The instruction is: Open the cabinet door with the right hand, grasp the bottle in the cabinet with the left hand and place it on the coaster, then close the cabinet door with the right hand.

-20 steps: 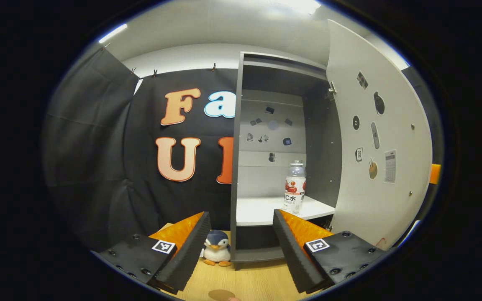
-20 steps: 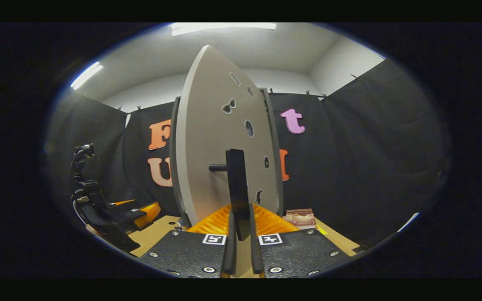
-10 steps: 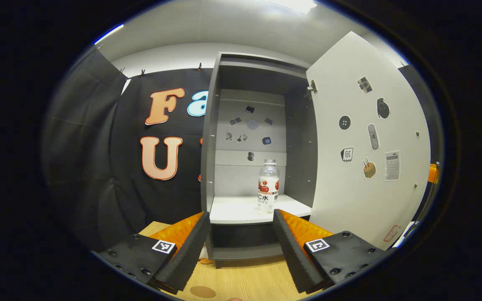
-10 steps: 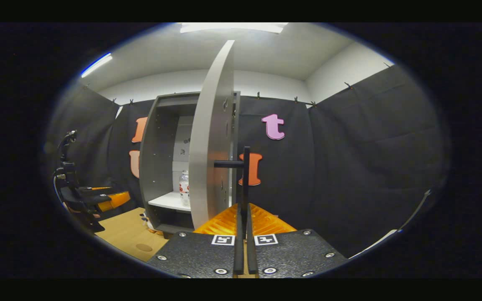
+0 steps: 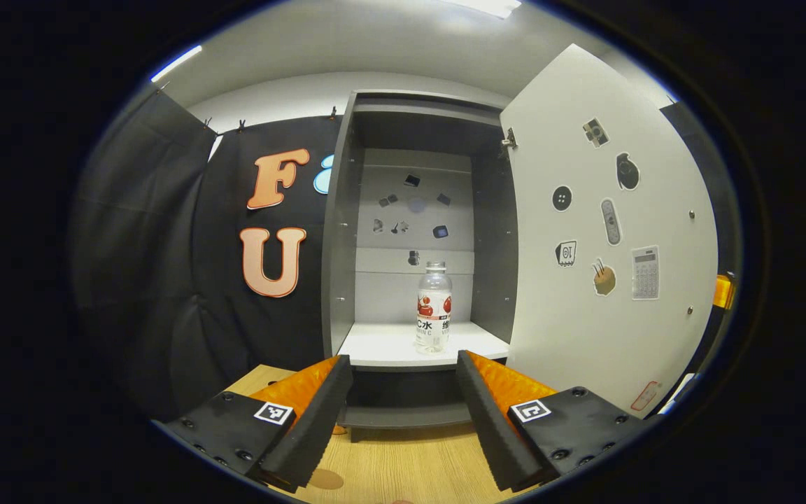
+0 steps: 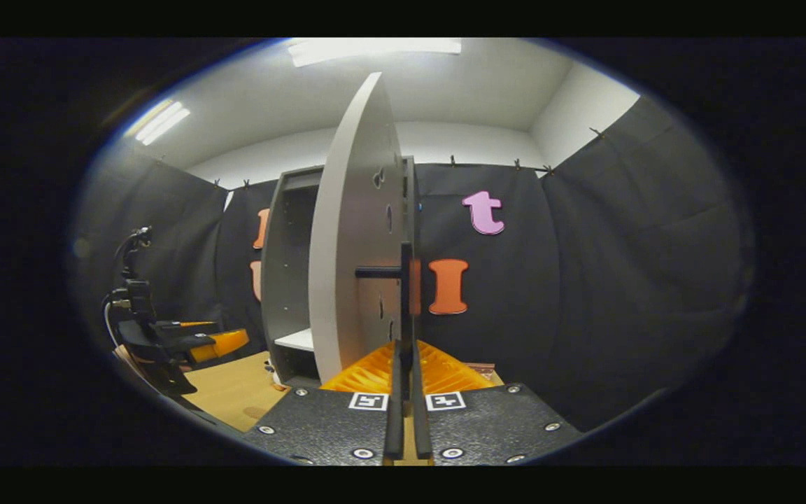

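The cabinet door point(image 5: 606, 231) stood wide open, and the right gripper point(image 6: 406, 367) was closed on the door's black bar handle point(image 6: 405, 301), both fingers pressing on its lower end. The step in hand, as I judge it, was the reach of the left gripper point(image 5: 403, 392) for the bottle point(image 5: 433, 308).

The bottle, clear plastic with a red and white label, stood upright on the white shelf point(image 5: 389, 346) inside the cabinet point(image 5: 336, 231), a little right of the middle and near the front edge. The left gripper was fully open and held nothing; it hovered in front of the cabinet, lower than the shelf, with the bottle seen between and above its two fingers.

To do this step well, I think the gripper should rise to the height of the label and go straight in, so that one finger passes on each side of the bottle without pushing it. The bottle looked light and tall, so a touch from one finger alone could tip it. The grip is best taken at the middle of the body, not at the narrow neck. The right gripper should hold the door open meanwhile.

Counted: one bottle, one cabinet with one door and one handle, two grippers. A brown round spot point(image 5: 324, 479) on the wooden table point(image 5: 410, 465) was perhaps the coaster; I cannot tell for sure.
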Available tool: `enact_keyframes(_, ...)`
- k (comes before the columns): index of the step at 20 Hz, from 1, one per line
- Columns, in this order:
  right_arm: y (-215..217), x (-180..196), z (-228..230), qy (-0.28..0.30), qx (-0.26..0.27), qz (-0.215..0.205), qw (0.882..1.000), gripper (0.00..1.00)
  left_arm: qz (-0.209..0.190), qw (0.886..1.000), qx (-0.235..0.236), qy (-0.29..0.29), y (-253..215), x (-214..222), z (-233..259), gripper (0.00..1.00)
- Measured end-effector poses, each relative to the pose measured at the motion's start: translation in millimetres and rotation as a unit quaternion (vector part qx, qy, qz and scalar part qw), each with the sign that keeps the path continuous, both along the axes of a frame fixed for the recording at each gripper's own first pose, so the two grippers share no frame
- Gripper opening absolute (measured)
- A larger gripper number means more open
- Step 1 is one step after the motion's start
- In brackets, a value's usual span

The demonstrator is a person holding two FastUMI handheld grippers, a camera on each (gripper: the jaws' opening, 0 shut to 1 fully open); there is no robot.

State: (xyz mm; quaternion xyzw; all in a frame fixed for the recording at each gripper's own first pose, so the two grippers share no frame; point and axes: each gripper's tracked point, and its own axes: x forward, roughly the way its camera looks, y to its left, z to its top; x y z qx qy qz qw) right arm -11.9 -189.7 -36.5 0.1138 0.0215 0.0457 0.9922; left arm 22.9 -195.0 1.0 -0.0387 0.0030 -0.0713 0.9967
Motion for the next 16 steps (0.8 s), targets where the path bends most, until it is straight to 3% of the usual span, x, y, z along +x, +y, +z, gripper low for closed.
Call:
enact_keyframes(2, 0, -4, -1, 0.006, -0.021, -0.003, 1.0, 0.04, -0.002, 1.0, -0.006, 0.006, -3, 3, -2, 0.97)
enact_keyframes(5, -6, -12, 0, 0.015, -0.049, -0.017, 0.999, 0.15, -0.007, 1.0, -0.021, 0.009, -5, 12, 0, 0.97)
enact_keyframes(6, -6, -18, 3, 0.017, -0.049, -0.023, 0.998, 0.13, -0.01, 1.0, -0.024, 0.009, -5, 17, -1, 0.97)
enact_keyframes(13, -17, -57, 26, 0.022, -0.019, -0.097, 0.995, 0.7, -0.052, 0.998, -0.022, 0.008, -11, 65, -6, 0.97)
enact_keyframes(16, -14, -66, 37, 0.024, -0.022, -0.138, 0.99, 0.8, -0.077, 0.997, -0.023, 0.015, -17, 90, -14, 0.99)
